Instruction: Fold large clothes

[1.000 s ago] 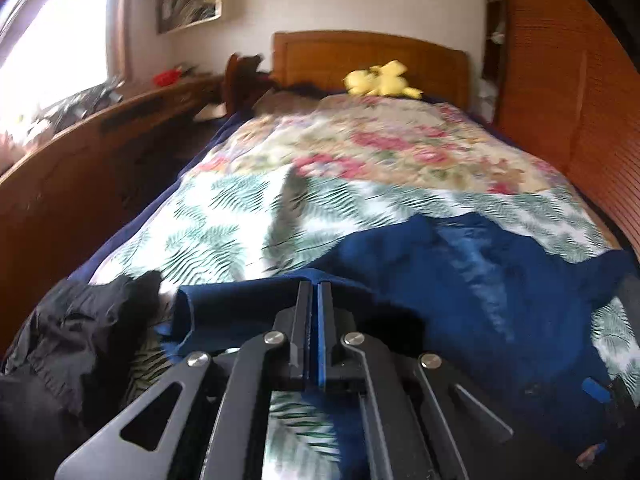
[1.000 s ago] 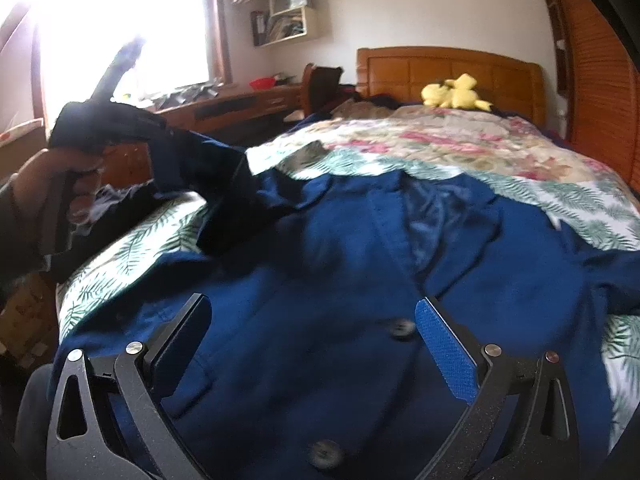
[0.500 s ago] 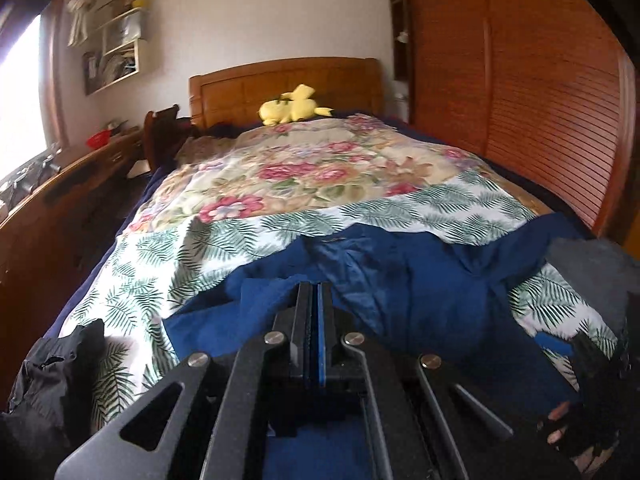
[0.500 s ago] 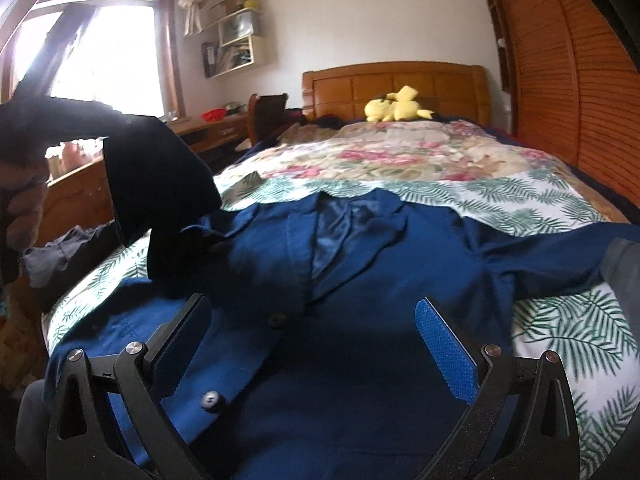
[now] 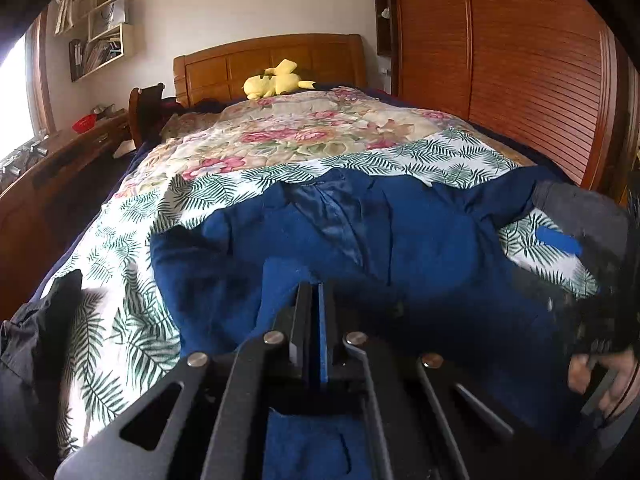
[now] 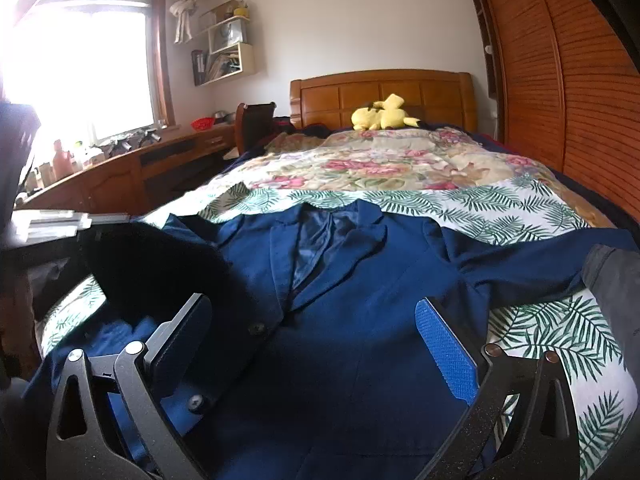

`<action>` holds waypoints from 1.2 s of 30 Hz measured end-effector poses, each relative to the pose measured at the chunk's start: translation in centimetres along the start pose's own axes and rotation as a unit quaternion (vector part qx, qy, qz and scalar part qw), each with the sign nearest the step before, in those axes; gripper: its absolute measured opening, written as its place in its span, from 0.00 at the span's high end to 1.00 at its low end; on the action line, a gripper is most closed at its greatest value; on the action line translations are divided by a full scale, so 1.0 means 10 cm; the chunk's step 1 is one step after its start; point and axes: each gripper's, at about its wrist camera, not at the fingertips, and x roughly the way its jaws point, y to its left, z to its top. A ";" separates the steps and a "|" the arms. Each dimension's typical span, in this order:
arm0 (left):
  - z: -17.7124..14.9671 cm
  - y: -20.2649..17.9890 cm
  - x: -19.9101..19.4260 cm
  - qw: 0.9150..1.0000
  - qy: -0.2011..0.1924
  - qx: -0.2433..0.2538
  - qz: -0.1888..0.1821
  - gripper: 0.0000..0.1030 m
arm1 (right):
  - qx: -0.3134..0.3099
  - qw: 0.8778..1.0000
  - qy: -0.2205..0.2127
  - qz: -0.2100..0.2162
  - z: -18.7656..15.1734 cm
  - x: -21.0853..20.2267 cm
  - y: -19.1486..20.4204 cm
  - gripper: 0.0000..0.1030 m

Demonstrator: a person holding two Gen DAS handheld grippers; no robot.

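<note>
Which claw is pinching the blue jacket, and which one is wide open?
The left claw is shut on the blue jacket, fabric caught between its fingers. The right claw hangs open above it, holding nothing.

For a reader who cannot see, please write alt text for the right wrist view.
A blue jacket lies face up, lapels open, on a bed with leaf-print and floral covers. The right gripper hangs above it, jaws wide open. A yellow plush toy rests by the wooden headboard.

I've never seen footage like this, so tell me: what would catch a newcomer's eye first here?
Probably the big blue jacket spread front-up across the near end of the bed, collar toward the headboard. Next, the black left gripper shut on a fold of its cloth, while the right gripper hangs open above it. Far off, a yellow plush toy lies by the wooden headboard.
</note>
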 end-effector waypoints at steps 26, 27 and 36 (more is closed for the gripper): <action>-0.79 0.88 -0.68 0.996 -0.035 -0.078 0.040 0.90 | -0.072 0.990 0.075 0.100 -0.07 0.60 0.91 0.05; -0.80 0.91 -0.68 0.995 -0.034 -0.081 0.040 0.90 | -0.086 0.987 0.082 0.108 -0.11 0.62 1.01 0.08; -0.86 1.04 -0.75 0.993 -0.036 -0.104 0.042 0.90 | -0.151 0.967 0.153 0.137 -0.46 0.84 1.48 0.23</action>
